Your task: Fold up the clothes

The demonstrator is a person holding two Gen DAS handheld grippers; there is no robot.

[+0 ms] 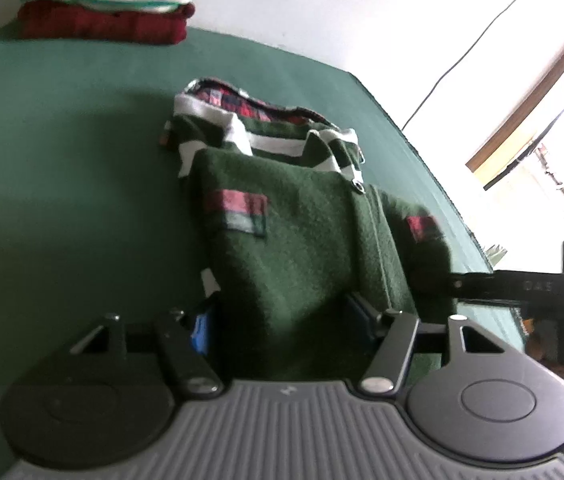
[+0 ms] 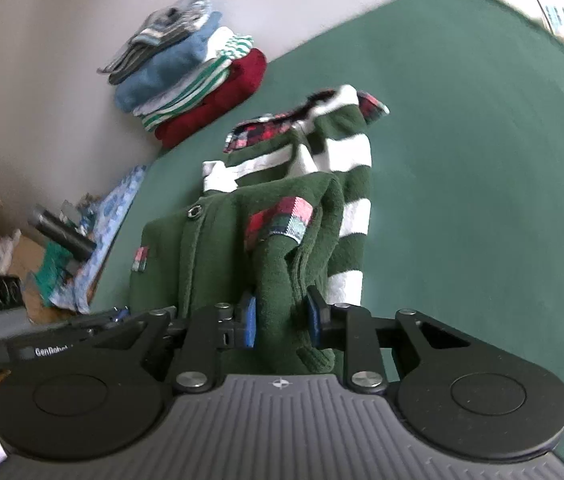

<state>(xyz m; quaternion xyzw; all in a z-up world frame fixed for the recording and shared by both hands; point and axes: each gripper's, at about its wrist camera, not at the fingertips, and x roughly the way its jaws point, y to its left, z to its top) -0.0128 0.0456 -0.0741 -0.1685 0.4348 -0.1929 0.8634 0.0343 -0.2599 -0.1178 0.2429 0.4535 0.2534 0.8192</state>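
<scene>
A dark green fleece jacket [image 1: 294, 220] with plaid patches, white-striped sleeves and a plaid-lined hood lies partly folded on the green table cover [image 1: 61, 184]. My left gripper [image 1: 279, 320] stands wide at the jacket's near edge, its pads against a thick bundle of the fabric. In the right wrist view the same jacket [image 2: 217, 240] shows its striped sleeve on the right. My right gripper [image 2: 282, 318] is pinched on a raised fold of the green fabric beside the plaid cuff [image 2: 282, 220]. The right gripper's black body [image 1: 522, 286] reaches in at the jacket's right side.
A stack of folded clothes [image 1: 109, 0], red at the bottom with striped and blue pieces above [image 2: 193, 84], sits at the far end by the wall. The green cover [image 2: 482, 152] spreads around the jacket. Clutter and a patterned cloth [image 2: 109, 224] lie beyond the table's edge.
</scene>
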